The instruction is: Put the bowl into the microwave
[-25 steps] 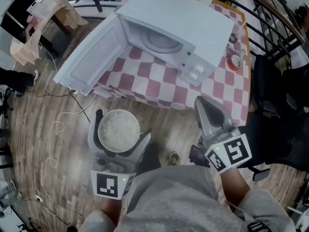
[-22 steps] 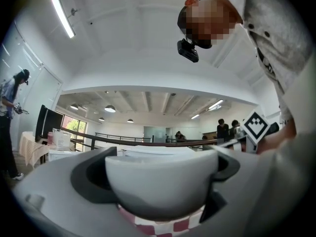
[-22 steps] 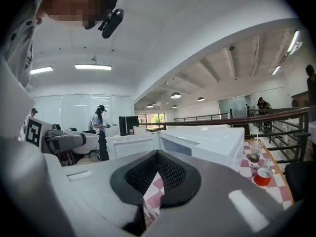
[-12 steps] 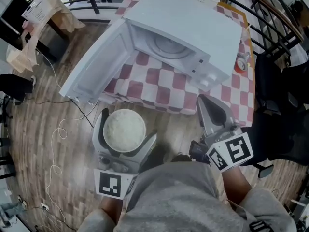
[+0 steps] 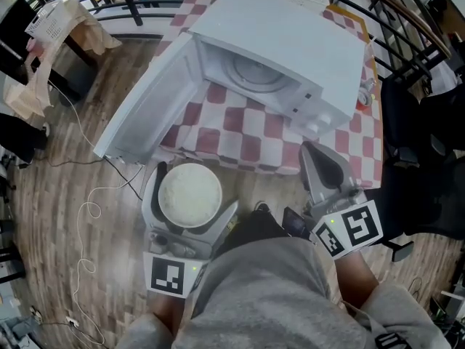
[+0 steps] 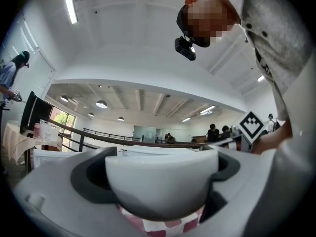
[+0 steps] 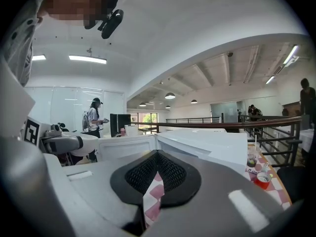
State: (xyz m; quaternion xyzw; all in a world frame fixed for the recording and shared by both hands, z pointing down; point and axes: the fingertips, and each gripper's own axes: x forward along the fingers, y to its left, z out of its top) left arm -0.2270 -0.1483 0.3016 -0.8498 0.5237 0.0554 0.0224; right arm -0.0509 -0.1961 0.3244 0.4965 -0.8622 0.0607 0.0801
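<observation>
A white bowl (image 5: 189, 195) with a pale, grainy inside sits between the jaws of my left gripper (image 5: 192, 190), which is shut on it; in the left gripper view the bowl (image 6: 161, 181) fills the gap between the jaws. It hangs just in front of the table's near edge, below the open microwave door (image 5: 149, 102). The white microwave (image 5: 280, 57) stands on the checked tablecloth (image 5: 240, 133) with its round turntable (image 5: 253, 73) showing. My right gripper (image 5: 320, 166) is shut and holds nothing, to the right of the bowl at the table's edge.
A red can and a small bottle (image 5: 362, 93) stand right of the microwave. Black railings (image 5: 392, 27) ring the table at the back and right. A white cable (image 5: 91, 209) lies on the wooden floor at left. A dark chair (image 5: 429, 151) is at the right.
The left gripper has carried the bowl forward and a little right, closer to the table edge and the open door. The right gripper has hardly moved.
</observation>
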